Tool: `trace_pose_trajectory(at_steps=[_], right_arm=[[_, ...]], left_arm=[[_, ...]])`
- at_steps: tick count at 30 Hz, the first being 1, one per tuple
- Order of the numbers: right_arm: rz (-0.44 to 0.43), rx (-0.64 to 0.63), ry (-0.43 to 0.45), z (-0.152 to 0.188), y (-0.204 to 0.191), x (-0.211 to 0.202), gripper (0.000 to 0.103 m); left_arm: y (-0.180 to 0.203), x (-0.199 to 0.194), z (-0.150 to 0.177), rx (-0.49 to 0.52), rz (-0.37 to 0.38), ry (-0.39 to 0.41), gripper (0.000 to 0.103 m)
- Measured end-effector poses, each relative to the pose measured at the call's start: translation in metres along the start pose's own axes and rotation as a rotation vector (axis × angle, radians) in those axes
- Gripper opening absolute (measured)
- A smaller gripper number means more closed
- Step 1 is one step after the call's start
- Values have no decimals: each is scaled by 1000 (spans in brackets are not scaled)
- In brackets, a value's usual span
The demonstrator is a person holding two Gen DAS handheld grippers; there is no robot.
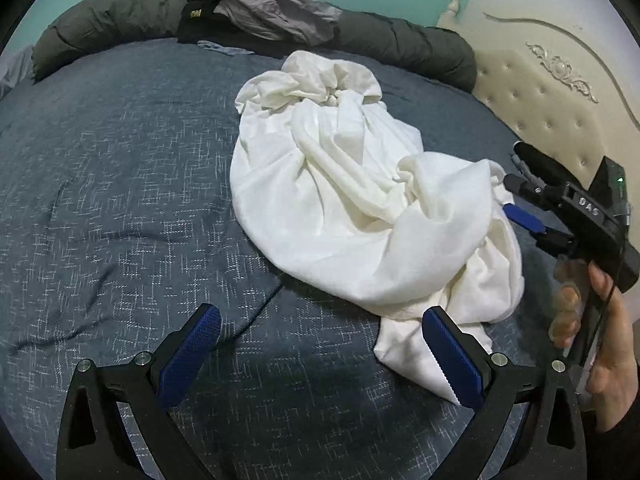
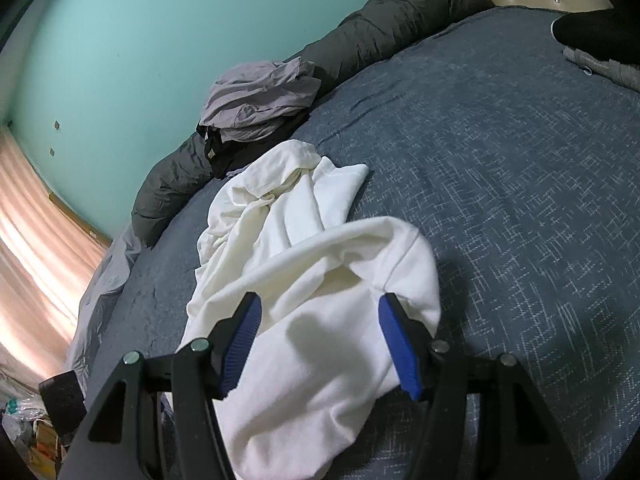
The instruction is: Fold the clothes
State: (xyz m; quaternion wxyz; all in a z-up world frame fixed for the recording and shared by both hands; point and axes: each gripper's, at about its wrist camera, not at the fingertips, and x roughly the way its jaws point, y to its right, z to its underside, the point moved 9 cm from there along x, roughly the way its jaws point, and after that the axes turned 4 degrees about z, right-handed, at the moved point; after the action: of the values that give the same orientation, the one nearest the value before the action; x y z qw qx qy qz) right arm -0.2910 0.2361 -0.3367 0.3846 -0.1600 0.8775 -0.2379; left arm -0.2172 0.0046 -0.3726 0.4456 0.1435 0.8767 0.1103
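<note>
Through my left wrist camera, my left tongs (image 1: 320,356) hang spread wide over the blue bedspread (image 1: 120,200) with nothing between the pads. The crumpled white garment (image 1: 340,208) lies just ahead and to the right; its lower corner runs behind my right-side finger (image 1: 452,364). Past the garment, my right tongs (image 1: 520,204) reach in from the right, held by my hand (image 1: 600,320); white letters on the body read "DAS". Far ahead, a pile of grey and black clothes (image 1: 260,12) sits on a dark rolled duvet (image 1: 120,16).

Through my right wrist camera, my right tongs (image 2: 320,344) stand apart, the white garment (image 2: 312,280) bunched between the pads, neither visibly pressing it. The clothes pile (image 2: 256,100) lies ahead to the left.
</note>
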Motion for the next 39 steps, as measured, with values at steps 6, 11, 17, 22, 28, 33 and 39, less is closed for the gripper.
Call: trace_pose_trajectory(at_steps=[6,11,17,22,28,33,39], right_arm=[[-11,17,11,-4,2,-4,62],[-20,31,17,-7,4,-8,62],[-27,53,26,-11,7,-10,62],[-31,55,25,-12,7,-10,62],[-28,71,21,-12,11,-9,62],[-34,74,21,-12,11,-7,62],[-35,81,22,-15,14,-6,62]], left_arm=[[-5,12,-3,-25,-4,-31,102],[6,17,-4,6,15,-49,88],[22,23,-6,83,26,-75,48],[33,30,-9,150,27,-103,16],[30,21,-45,120,39,-53,3],[32,14,-98,127,35,-3,3],[31,18,-165,112,21,37,3]])
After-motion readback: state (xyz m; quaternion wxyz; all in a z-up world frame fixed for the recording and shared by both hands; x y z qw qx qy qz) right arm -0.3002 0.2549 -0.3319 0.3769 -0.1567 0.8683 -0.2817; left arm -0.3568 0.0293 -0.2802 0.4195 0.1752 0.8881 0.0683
